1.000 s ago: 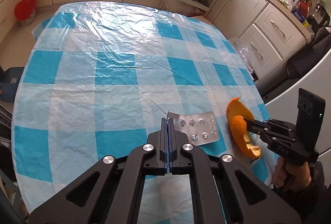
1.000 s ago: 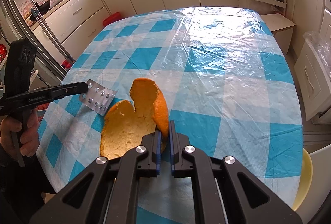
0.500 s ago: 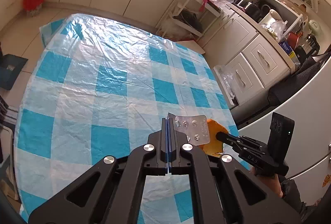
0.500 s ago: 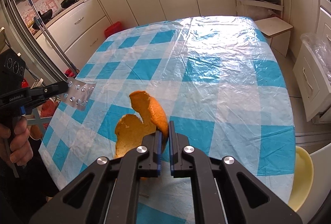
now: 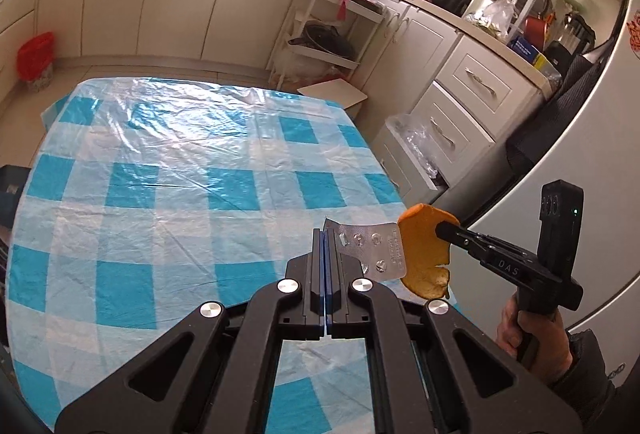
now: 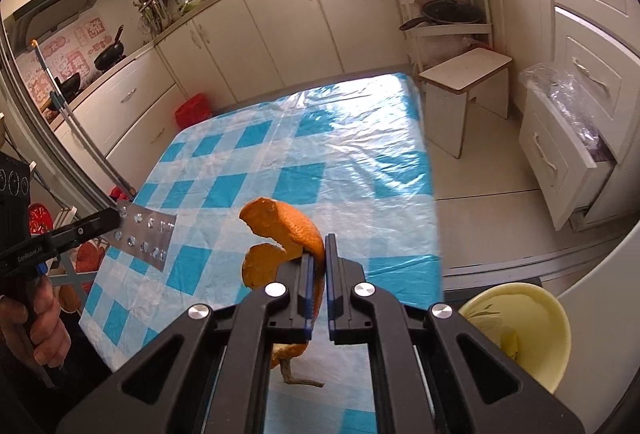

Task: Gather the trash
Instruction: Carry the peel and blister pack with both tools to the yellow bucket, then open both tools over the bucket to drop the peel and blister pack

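My left gripper is shut on the edge of a silver pill blister pack, which sticks out to the right above the table. In the right wrist view that same blister pack hangs at the left, clamped by the left gripper. My right gripper is shut on a curled orange peel, held in the air over the table's near edge. From the left wrist view the orange peel shows just right of the blister pack, pinched by the right gripper.
The table wears a blue-and-white checked plastic cloth. A pale yellow bin with scraps inside stands on the floor at the lower right. A small white stool sits past the table's far corner. Kitchen cabinets and an open drawer line the right.
Both grippers have risen and pulled back from the table, carrying the blister pack and the orange peel with them. The yellow bin now shows more fully in the right wrist view.
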